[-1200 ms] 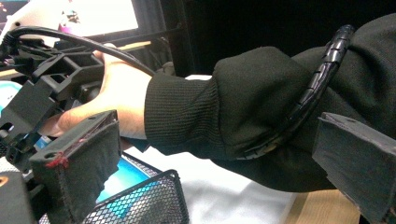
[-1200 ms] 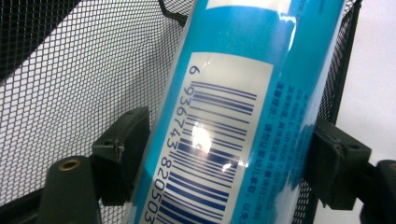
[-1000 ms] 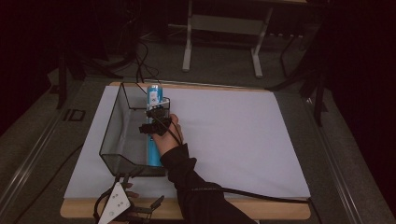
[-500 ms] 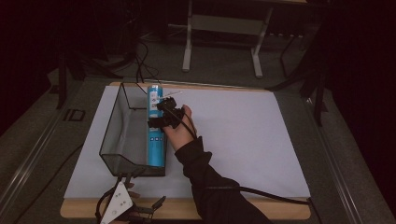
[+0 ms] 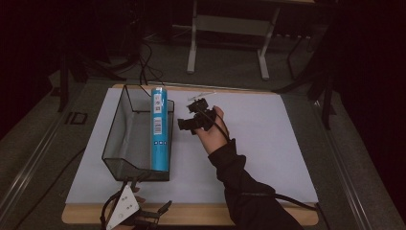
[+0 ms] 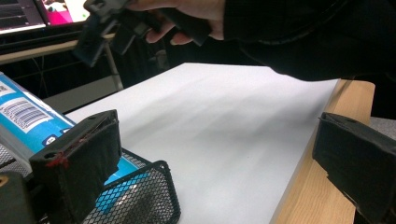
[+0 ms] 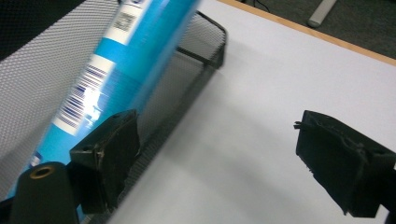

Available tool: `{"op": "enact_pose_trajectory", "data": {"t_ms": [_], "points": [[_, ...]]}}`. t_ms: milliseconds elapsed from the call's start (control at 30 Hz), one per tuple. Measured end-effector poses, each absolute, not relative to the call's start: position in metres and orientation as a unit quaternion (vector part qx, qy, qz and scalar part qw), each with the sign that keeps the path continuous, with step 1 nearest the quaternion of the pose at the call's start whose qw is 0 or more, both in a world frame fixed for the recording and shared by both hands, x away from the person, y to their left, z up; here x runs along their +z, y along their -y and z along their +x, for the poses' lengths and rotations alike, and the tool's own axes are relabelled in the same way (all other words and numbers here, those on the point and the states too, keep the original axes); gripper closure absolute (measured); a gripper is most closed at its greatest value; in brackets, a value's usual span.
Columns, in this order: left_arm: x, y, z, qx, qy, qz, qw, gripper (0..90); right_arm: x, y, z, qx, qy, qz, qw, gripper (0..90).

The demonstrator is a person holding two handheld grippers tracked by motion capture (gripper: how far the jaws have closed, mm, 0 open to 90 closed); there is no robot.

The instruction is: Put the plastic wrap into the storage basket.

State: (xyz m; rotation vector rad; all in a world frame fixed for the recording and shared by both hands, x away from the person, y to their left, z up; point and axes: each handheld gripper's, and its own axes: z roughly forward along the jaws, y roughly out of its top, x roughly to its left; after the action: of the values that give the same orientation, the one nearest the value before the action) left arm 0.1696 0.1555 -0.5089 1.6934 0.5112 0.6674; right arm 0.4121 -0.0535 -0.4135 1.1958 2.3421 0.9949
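A blue tube [image 5: 159,129] with a barcode label lies along the right wall of a black mesh basket [image 5: 119,139]. My right gripper [image 5: 189,117] hovers just right of the basket, apart from the tube. Its jaws have just been opening and now stand open with nothing between them. In the right gripper view, the right gripper [image 7: 219,140] looks past the tube [image 7: 116,70] and basket rim [image 7: 210,42]. My left gripper [image 5: 153,213] rests at the table's front edge, open and empty. In the left gripper view, the left gripper [image 6: 219,158] faces the white sheet, with the tube [image 6: 28,116] at left.
A white sheet [image 5: 268,143] covers most of the wooden table [image 5: 201,215]. Right of the basket the sheet is bare. Metal table legs [image 5: 191,52] and cables lie on the dark floor beyond the far edge.
My right hand has drawn back from over the tube in the basket, moving right and up. The tube stays lying in the basket. The left gripper has not moved.
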Motion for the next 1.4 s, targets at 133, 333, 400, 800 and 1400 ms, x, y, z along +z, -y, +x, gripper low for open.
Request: {"op": "enact_pose_trajectory", "data": {"t_ms": [133, 333, 400, 800, 1400], "points": [[-0.509, -0.156, 0.17, 0.286, -0.219, 0.726, 0.585, 1.9, -0.412, 0.074, 0.412, 0.354, -0.817, 0.421, 0.172, 13.6], [-0.509, -0.155, 0.17, 0.285, -0.22, 0.727, 0.585, 1.8, -0.412, 0.104, 0.409, 0.359, -0.811, 0.426, 0.177, 13.7], [-0.509, -0.155, 0.169, 0.285, -0.219, 0.727, 0.586, 1.9, -0.412, 0.111, 0.407, 0.361, -0.81, 0.425, 0.183, 13.8], [-0.51, -0.154, 0.17, 0.283, -0.217, 0.73, 0.583, 1.8, -0.421, 0.156, 0.381, 0.369, -0.816, 0.408, 0.178, 14.1], [-0.511, -0.152, 0.172, 0.282, -0.218, 0.733, 0.58, 1.8, -0.453, 0.219, 0.352, 0.365, -0.811, 0.425, 0.171, 14.1]]}}
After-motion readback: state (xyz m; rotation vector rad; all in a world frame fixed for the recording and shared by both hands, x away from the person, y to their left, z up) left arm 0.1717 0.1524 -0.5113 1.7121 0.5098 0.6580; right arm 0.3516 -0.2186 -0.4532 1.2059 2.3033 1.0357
